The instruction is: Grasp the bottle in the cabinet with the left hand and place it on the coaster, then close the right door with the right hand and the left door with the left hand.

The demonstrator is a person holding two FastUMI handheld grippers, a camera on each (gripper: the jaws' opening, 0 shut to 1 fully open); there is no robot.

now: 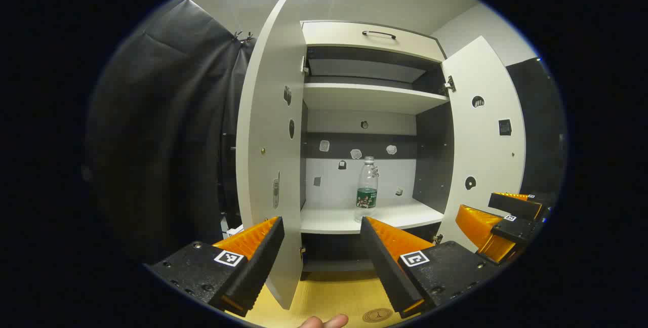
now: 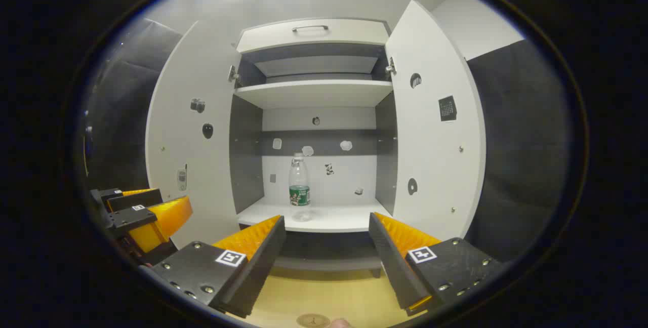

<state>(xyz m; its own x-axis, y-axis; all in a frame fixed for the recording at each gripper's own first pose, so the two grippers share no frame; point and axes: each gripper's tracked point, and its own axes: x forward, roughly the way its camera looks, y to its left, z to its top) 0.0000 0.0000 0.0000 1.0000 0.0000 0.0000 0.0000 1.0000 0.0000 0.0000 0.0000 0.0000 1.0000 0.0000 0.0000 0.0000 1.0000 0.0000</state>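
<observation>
A clear plastic bottle with a green label stands upright on the cabinet's lower shelf; in the right gripper view the bottle stands left of the shelf's middle. Both cabinet doors are swung open: the left door and the right door. A round coaster lies on the yellow tabletop near the bottom edge. My left gripper is open, some way in front of the shelf. My right gripper is open too, also short of the cabinet. The right gripper also appears at the right of the left gripper view.
An upper shelf and a top panel with a handle sit above the bottle. Black cloth walls flank the cabinet. A fingertip shows at the bottom edge beside the coaster. The left gripper appears at the left in the right gripper view.
</observation>
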